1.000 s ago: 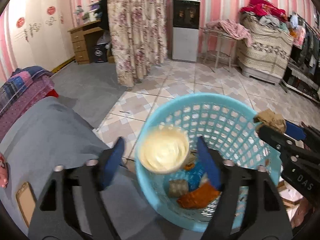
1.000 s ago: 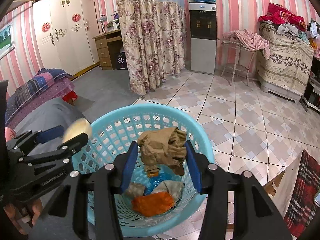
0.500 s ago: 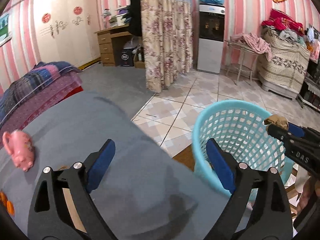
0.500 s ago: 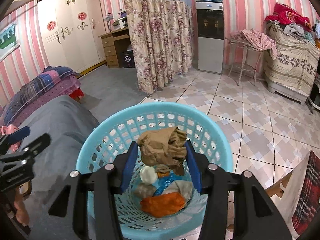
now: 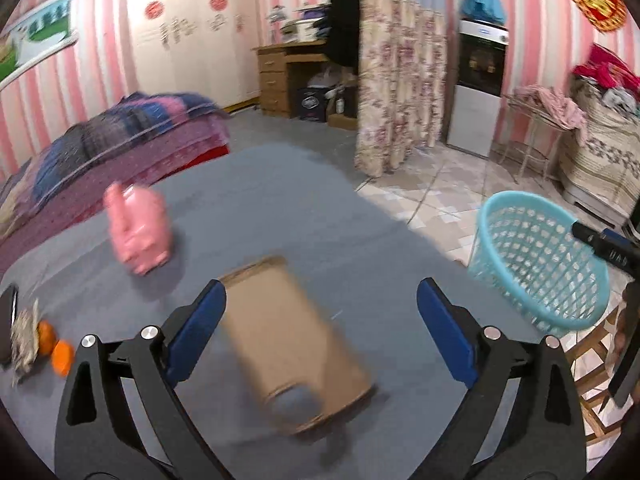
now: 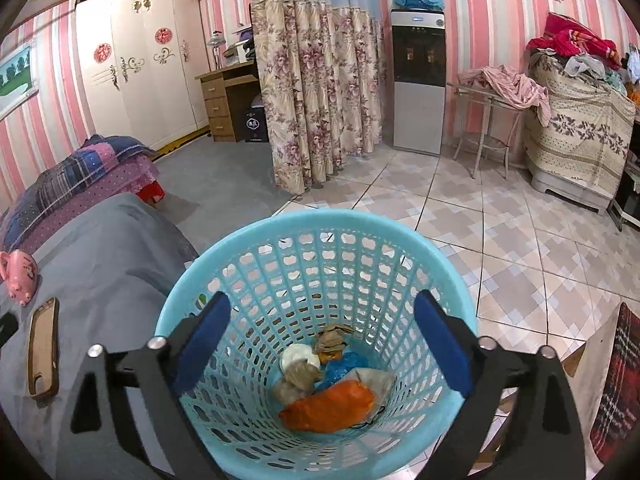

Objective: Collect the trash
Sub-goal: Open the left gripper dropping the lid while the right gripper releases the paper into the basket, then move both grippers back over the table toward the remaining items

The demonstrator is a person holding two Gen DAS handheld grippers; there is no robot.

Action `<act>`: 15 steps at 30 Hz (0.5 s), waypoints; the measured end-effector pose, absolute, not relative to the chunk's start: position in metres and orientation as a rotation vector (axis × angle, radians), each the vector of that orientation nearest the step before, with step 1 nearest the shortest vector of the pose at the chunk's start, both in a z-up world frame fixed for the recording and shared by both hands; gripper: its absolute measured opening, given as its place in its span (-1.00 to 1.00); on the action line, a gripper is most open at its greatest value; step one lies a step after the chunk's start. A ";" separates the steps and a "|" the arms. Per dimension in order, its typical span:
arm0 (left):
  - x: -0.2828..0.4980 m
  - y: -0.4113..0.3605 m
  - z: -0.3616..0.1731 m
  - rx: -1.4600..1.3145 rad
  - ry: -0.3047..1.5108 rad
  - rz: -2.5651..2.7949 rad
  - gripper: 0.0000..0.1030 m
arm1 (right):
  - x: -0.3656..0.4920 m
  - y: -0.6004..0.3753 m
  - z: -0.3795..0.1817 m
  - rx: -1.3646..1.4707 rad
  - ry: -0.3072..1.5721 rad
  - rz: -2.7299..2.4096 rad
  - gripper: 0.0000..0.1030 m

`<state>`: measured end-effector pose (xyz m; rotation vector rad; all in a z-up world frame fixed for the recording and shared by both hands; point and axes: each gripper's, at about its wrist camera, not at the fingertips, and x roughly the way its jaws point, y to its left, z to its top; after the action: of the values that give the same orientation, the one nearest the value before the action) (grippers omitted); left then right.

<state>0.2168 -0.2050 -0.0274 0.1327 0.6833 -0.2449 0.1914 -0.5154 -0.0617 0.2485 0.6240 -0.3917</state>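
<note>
We note the left gripper [image 5: 318, 322] spread wide, nothing between its blue pads, hovering over the grey blanket-covered bed [image 5: 280, 216]. A flat brown phone case [image 5: 294, 344] lies on the blanket directly beneath the gap, blurred by motion. Beyond it to the left sits a pink pig-shaped ceramic figure [image 5: 138, 232], also blurred. At the left edge we see two small orange pieces [image 5: 56, 346] next to a crumpled pale wrapper [image 5: 24, 336]. The light blue perforated plastic basket [image 5: 540, 256] stands on the tiled floor beside the bed, to the right.

We record the right gripper [image 6: 320, 342] likewise fully open and holding nothing, poised above the basket mouth. Collected trash lies at the basket bottom: a crumpled orange wrapper [image 6: 328, 406], a blue wrapper [image 6: 346, 364], a white round lid [image 6: 298, 356] and brown crumpled paper [image 6: 332, 338].
</note>
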 end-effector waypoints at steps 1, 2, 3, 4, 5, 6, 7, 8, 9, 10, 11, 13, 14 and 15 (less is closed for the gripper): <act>0.213 -0.192 -0.029 0.127 0.692 -0.221 0.81 | 0.191 -0.515 -0.061 0.251 0.620 -0.394 0.84; 0.209 -0.177 -0.031 0.120 0.699 -0.192 0.81 | 0.191 -0.515 -0.061 0.253 0.617 -0.395 0.86; 0.206 -0.170 -0.033 0.116 0.704 -0.179 0.81 | 0.192 -0.511 -0.060 0.248 0.614 -0.392 0.87; 0.202 -0.157 -0.035 0.109 0.716 -0.158 0.81 | 0.192 -0.510 -0.059 0.246 0.614 -0.390 0.87; 0.198 -0.145 -0.038 0.103 0.725 -0.137 0.81 | 0.194 -0.505 -0.059 0.236 0.614 -0.381 0.87; 0.194 -0.135 -0.040 0.099 0.733 -0.118 0.81 | 0.194 -0.504 -0.059 0.231 0.615 -0.378 0.87; 0.190 -0.121 -0.042 0.094 0.742 -0.096 0.81 | 0.197 -0.498 -0.058 0.215 0.618 -0.366 0.87; 0.186 -0.108 -0.045 0.087 0.752 -0.073 0.81 | 0.197 -0.495 -0.058 0.206 0.619 -0.362 0.87; 0.183 -0.098 -0.046 0.080 0.757 -0.055 0.81 | 0.201 -0.485 -0.059 0.171 0.628 -0.349 0.87; 0.178 -0.085 -0.048 0.070 0.761 -0.032 0.81 | 0.201 -0.481 -0.060 0.160 0.631 -0.345 0.87; 0.174 -0.072 -0.048 0.059 0.764 -0.015 0.81 | 0.203 -0.476 -0.060 0.144 0.635 -0.339 0.87; 0.168 -0.051 -0.049 0.042 0.771 0.019 0.81 | 0.208 -0.457 -0.062 0.103 0.646 -0.301 0.87; 0.164 -0.037 -0.049 0.038 0.773 0.039 0.81 | 0.207 -0.450 -0.061 0.096 0.648 -0.282 0.87; 0.160 -0.027 -0.050 0.034 0.774 0.056 0.81 | 0.207 -0.442 -0.060 0.091 0.647 -0.259 0.87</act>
<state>0.1601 -0.0268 -0.0495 0.0344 0.7743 0.0556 0.2072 -0.4420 -0.0602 0.0906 0.6474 -0.2594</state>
